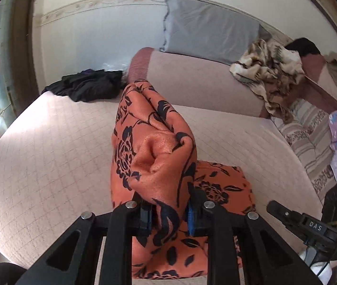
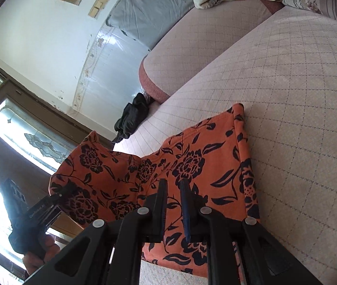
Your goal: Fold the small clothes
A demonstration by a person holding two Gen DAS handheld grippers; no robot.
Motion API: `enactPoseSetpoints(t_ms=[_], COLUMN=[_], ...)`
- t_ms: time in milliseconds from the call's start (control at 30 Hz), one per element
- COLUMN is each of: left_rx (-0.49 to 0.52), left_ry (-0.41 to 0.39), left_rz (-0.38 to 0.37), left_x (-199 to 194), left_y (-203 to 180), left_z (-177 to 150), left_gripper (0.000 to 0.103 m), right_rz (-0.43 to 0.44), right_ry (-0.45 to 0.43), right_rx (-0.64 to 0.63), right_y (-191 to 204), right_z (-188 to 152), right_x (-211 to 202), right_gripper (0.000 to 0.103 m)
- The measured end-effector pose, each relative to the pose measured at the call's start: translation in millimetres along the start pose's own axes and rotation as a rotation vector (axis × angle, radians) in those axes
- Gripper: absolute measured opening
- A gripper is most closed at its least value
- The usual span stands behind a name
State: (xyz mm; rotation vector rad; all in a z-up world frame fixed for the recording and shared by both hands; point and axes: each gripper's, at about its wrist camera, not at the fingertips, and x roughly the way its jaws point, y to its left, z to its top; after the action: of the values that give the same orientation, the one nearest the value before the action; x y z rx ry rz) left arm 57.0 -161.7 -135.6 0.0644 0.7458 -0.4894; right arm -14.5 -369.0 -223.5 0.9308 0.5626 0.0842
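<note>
Fingers of the left gripper (image 1: 168,216) pinch a bunched edge of the orange floral garment (image 1: 159,142), lifted above the bed (image 1: 49,154); the right gripper (image 2: 174,204) clamps the near hem. Carry both edges over together, taut and aligned

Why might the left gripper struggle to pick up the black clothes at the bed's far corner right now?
Probably it cannot yet: the left gripper is clamped on the orange floral garment, so its jaws are occupied. The black clothes lie apart, far across the bed.

Orange garment (image 1: 159,142) w/ blk florals
</note>
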Motion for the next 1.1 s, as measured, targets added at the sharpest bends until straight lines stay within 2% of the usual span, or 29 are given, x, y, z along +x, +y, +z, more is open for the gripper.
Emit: enactPoseSetpoints(t_ms=[100, 133, 167, 233, 300, 333, 367, 400, 433, 467, 500, 600, 700, 833, 900, 933, 967, 1000, 1033, 1067, 1100], left_rx=[0.144, 0.177, 0.185, 0.170, 0.169, 0.175, 0.179, 0.180, 0.173, 0.165, 0.157, 0.126, 0.077, 0.069, 0.092, 0.102, 0.109, 0.117, 0.131, 0.152, 0.171], left_ry=[0.073, 0.116, 0.153, 0.190, 0.168, 0.139, 0.106, 0.075, 0.053, 0.043, 0.048, 0.123, 0.185, 0.226, 0.239, 0.246, 0.250, 0.249, 0.248, 0.251, 0.254], left_rz=[-0.066, -0.090, -0.123, -0.196, -0.245, -0.248, -0.244, -0.235, -0.218, -0.192, -0.160, -0.034, 0.043, 0.067, 0.066, 0.052, 0.037, 0.027, 0.020, 0.017, 0.021], left_x=[14, 21, 21, 22, 11, 3, -6, -15, -21, -22, -19, 4, 27, 44, 47, 48, 48, 48, 48, 49, 49], left_y=[-58, -70, -78, -78, -67, -59, -50, -40, -27, -15, -4, 27, 56, 66, 62, 58, 53, 49, 44, 39, 35], left_z=[-14, -19, -25, -32, -35, -34, -34, -34, -33, -32, -30, -34, -45, -62, -70, -73, -75, -77, -79, -81, -82], left_gripper=[0.026, 0.032, 0.033, 0.036, 0.042, 0.049, 0.057, 0.061, 0.066, 0.068, 0.068, 0.068, 0.068, 0.068, 0.068, 0.068, 0.068, 0.068, 0.068, 0.068, 0.068], right_rz=[0.032, 0.039, 0.048, 0.074, 0.098, 0.111, 0.124, 0.137, 0.153, 0.156, 0.152, 0.069, 0.092, 0.006, 0.011, 0.031, 0.059, 0.063, 0.043, 0.014, -0.023], right_ry=[-0.029, -0.034, -0.035, -0.025, -0.001, 0.019, 0.038, 0.059, 0.074, 0.081, 0.087, 0.091, 0.135, 0.205, 0.211, 0.212, 0.224, 0.250, 0.273, 0.287, 0.303], right_rx=[0.038, 0.049, 0.059, 0.085, 0.117, 0.135, 0.158, 0.188, 0.221, 0.251, 0.257, 0.223, 0.249, 0.179, 0.160, 0.141, 0.115, 0.071, 0.007, -0.069, -0.142], right_y=[-7, -9, -11, -16, -20, -22, -24, -26, -29, -29, -29, -28, -34, -34, -34, -31, -26, -17, -5, 7, 16], right_z=[8, 10, 11, 14, 16, 16, 16, 16, 15, 14, 13, 15, 21, 29, 30, 31, 31, 29, 25, 21, 14], right_x=[-12, -14, -16, -19, -17, -14, -10, -5, -1, 2, 7, 20, 40, 76, 90, 94, 99, 104, 111, 116, 121], right_gripper=[0.014, 0.014, 0.014, 0.014, 0.019, 0.028, 0.042, 0.053, 0.074, 0.076, 0.076, 0.076, 0.076, 0.076, 0.074, 0.068, 0.057, 0.054, 0.049, 0.034, 0.027])
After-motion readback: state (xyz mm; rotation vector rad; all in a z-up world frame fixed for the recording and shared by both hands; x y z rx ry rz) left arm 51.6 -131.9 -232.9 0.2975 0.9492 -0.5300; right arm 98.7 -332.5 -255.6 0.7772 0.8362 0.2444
